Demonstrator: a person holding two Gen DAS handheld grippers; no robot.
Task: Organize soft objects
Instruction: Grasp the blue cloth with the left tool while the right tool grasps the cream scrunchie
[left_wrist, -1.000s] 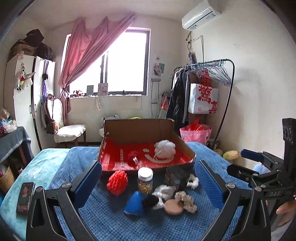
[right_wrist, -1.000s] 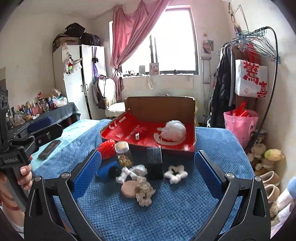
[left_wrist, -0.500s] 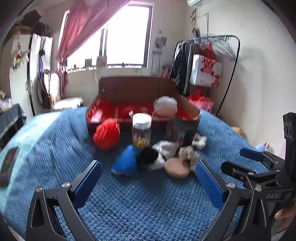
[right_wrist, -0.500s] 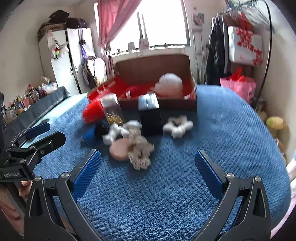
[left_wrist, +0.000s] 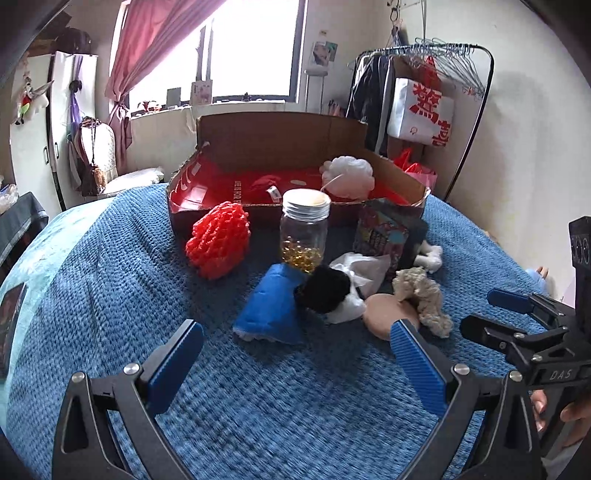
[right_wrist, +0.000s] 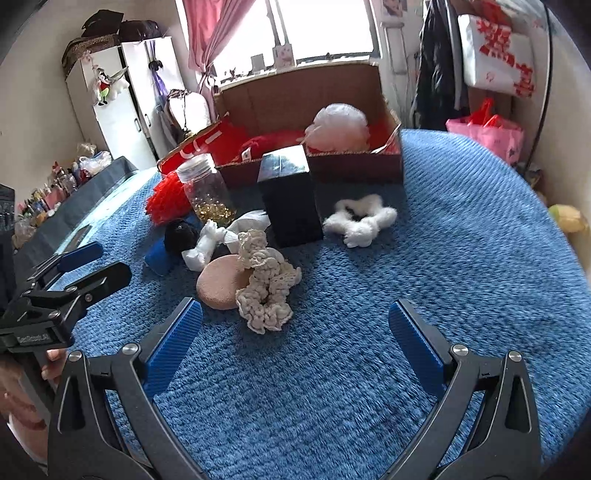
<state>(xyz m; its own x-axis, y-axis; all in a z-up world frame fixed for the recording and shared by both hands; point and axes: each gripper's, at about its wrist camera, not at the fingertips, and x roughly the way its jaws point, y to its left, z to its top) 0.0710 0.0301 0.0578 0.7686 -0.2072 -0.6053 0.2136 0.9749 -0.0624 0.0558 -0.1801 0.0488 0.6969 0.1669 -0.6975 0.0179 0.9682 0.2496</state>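
Right gripper (right_wrist: 295, 339) jaws wide, empty. Cream scrunchie (right_wrist: 267, 284) just ahead, centre frame, long axis running away from the camera. Left gripper (left_wrist: 295, 354) also spread, empty, probably farther off. Box (right_wrist: 354, 162) upper centre, beyond.

On the bedspread (right_wrist: 461, 258) before you, the cardboard box (left_wrist: 280, 140) sits farthest, a bath pouf (left_wrist: 347, 175) inside at its right. Nearer stand the mesh ball (left_wrist: 218, 240) at left, the jar (left_wrist: 304, 229) at centre and the carton (right_wrist: 290, 195) right of it. Nearest lie the pouch (left_wrist: 269, 310), the sponge (right_wrist: 218, 282) and the crochet scrunchie (right_wrist: 266, 284) touching it.
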